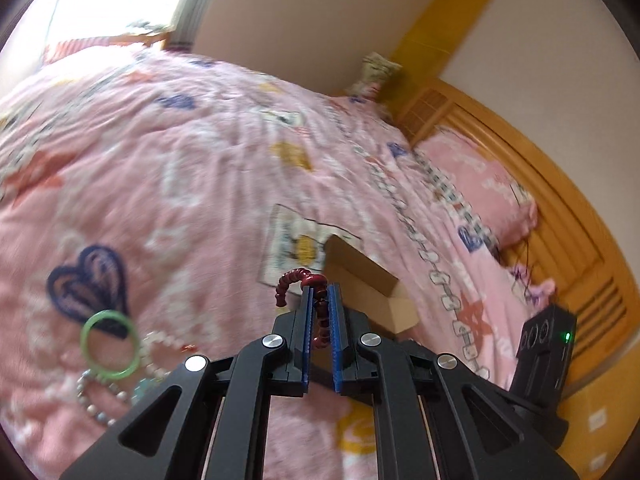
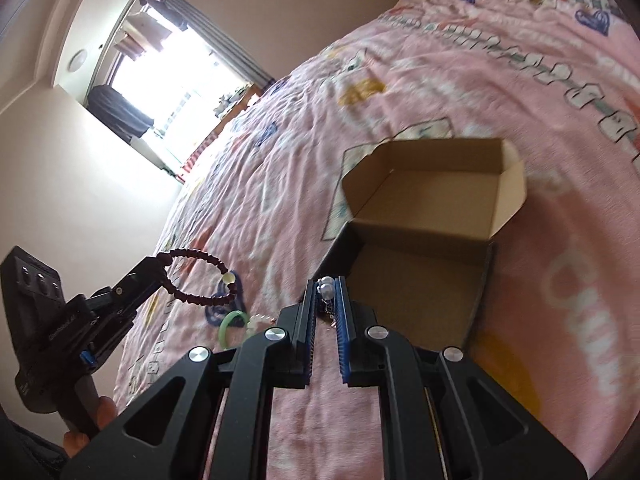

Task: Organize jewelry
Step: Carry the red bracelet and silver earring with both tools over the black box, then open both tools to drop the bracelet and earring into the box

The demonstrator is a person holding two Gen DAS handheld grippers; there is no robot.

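The dark red beaded bracelet (image 1: 298, 280) hangs pinched in the left hand-held gripper (image 1: 319, 294), lifted clear of the pink patterned bedspread (image 1: 200, 168). A small piece with pale pearl-like beads and a fine chain (image 2: 326, 288) is pinched in the right hand-held gripper (image 2: 326, 292), just before the open brown cardboard box (image 2: 424, 216) lying on the bed. The box looks empty in the part that shows, so nothing appears stowed yet. Left on the bedspread are a green translucent bangle (image 1: 110, 344) and pale beaded strands (image 1: 100, 396) beside it; these, plus the two carried pieces, probably have to go into the box.
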